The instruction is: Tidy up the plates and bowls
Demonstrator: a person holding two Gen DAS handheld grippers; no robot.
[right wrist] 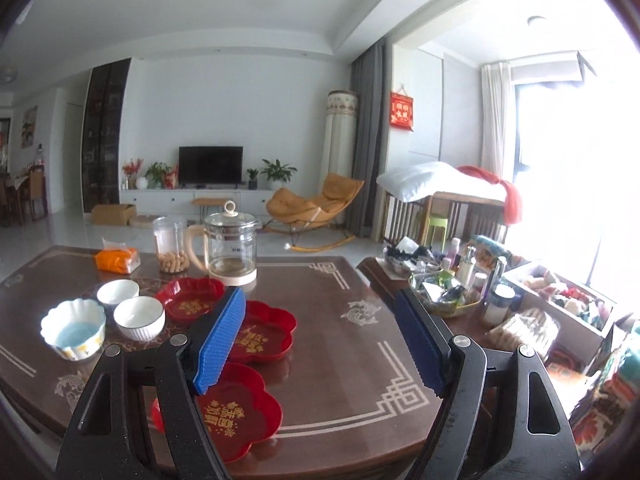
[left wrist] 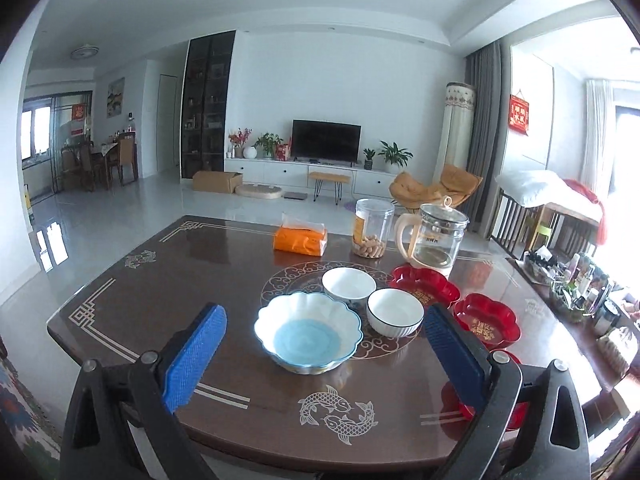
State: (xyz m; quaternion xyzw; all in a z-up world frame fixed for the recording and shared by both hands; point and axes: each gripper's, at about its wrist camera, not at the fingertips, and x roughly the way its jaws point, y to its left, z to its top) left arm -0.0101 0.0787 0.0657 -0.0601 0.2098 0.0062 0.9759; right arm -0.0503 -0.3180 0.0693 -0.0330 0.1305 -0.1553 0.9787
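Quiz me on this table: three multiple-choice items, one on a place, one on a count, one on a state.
1. The glass kettle stands:
A. beyond the red plates
B. inside a bowl
C. on the floor

2. Red plates on the table:
A. one
B. three
C. five

3. The left claw is:
A. clamped on a bowl
B. open, holding nothing
C. holding a plate

Answers:
1 A: it sits behind the far red plate.
2 B: three flower-shaped ones show in the right claw's view.
3 B: its blue pads stand apart, the scalloped bowl lying untouched beyond.
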